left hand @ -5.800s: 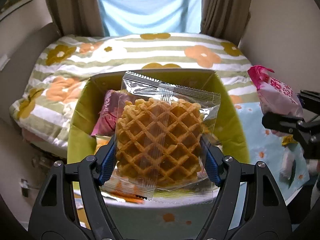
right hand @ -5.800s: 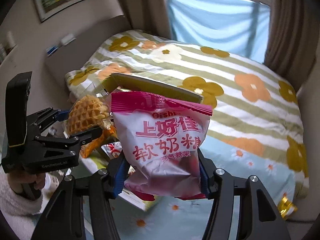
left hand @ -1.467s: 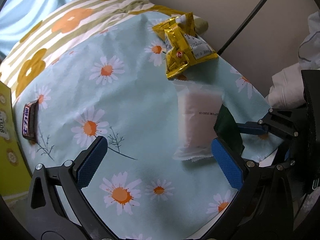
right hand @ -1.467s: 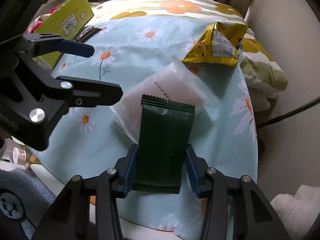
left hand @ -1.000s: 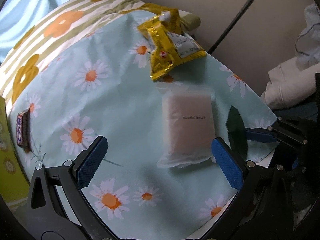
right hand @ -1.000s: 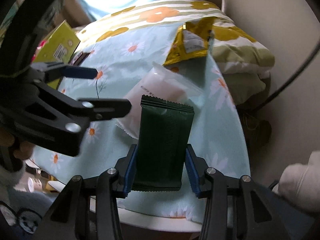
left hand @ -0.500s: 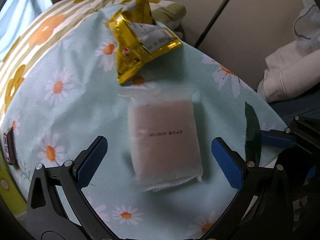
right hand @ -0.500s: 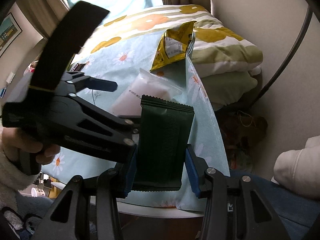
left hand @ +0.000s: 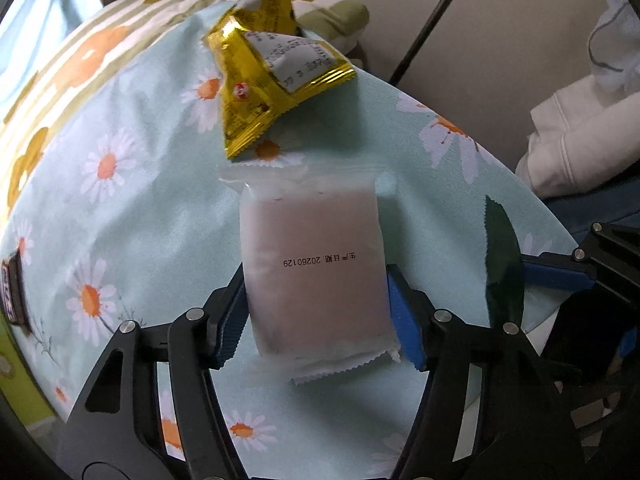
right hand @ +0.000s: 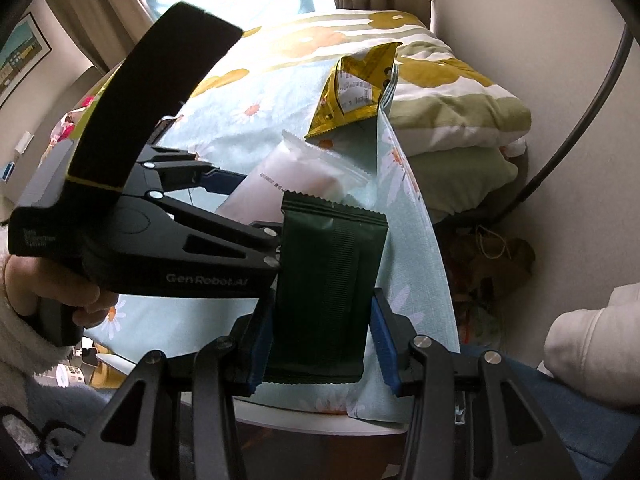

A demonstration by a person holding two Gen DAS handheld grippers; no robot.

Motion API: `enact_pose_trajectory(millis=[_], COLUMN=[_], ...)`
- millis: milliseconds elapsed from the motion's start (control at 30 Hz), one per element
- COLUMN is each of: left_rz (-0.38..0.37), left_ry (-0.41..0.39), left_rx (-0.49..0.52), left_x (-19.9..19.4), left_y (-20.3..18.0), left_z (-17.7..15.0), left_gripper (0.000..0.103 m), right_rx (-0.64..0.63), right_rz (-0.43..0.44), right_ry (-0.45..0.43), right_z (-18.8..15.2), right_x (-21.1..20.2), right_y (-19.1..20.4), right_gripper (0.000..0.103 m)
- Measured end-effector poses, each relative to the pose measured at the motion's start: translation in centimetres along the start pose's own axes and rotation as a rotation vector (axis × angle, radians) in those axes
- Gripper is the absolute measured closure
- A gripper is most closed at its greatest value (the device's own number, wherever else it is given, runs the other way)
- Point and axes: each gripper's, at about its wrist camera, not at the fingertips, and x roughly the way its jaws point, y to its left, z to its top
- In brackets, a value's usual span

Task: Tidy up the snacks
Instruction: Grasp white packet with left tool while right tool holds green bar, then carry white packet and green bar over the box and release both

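Left jaws: the left gripper [left hand: 316,316] has its blue pads pressed against both long sides of the white frosted packet [left hand: 316,264], clamped on its near half.
Right jaws: the right gripper [right hand: 320,340] is clamped on the dark green packet [right hand: 328,292], which stands upright between the pads with its crimped top edge up.
White frosted packet: lies flat on the daisy-print cloth [left hand: 140,208] covering the worktop, its far sealed end pointing away from the left jaws; a printed date line runs across its middle.
Yellow foil packet [left hand: 272,76]: beyond the left jaws, just past the white packet's far end, close to it or barely overlapping; label side up, near the cloth's far edge.
Dark bar [left hand: 10,292]: far left of the left jaws, at the cloth's edge, only partly in view.
Yellow-green box [left hand: 16,364]: a sliver at the lower left, beside the dark bar; its contents cannot be seen from here.
Gripper spacing: the green packet sits just right of the left jaws, off the cloth.
Bed [right hand: 440,80]: striped, flowered bedding beyond the worktop.
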Motion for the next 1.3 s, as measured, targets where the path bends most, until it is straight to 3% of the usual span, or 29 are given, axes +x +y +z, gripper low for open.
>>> enact_pose_trajectory(millis=[333,700,967,1300], left_rz=[0.057,0.126,0.243,0.374], left_ry=[-0.101,-0.292,-0.434,-0.458], left_rx=[-0.077,-0.289,-0.467,-0.670], left_x=[-5.2,-16.6,-25.8,-31.7], left_y=[2.2,7.8,16.3,30.4], left_z=[-1.1,-4.2,-9.9,-19.3], left_gripper=[0.044,0.044,0.044,0.044], right_rx=[-0.048,-0.245,-0.387,-0.533], right_rz=[0.008,0.028,0.101,0.221], right_ry=[-0.032,-0.117,-0.217,-0.248], right_z=[1.4,6.9,13.5,18.4], right_x=[-1.3,-5.6,-7.6,-4.8], right_y=[0.8,6.2,15.3,31.1], right_gripper=[0.061,0.061,0.061,0.061])
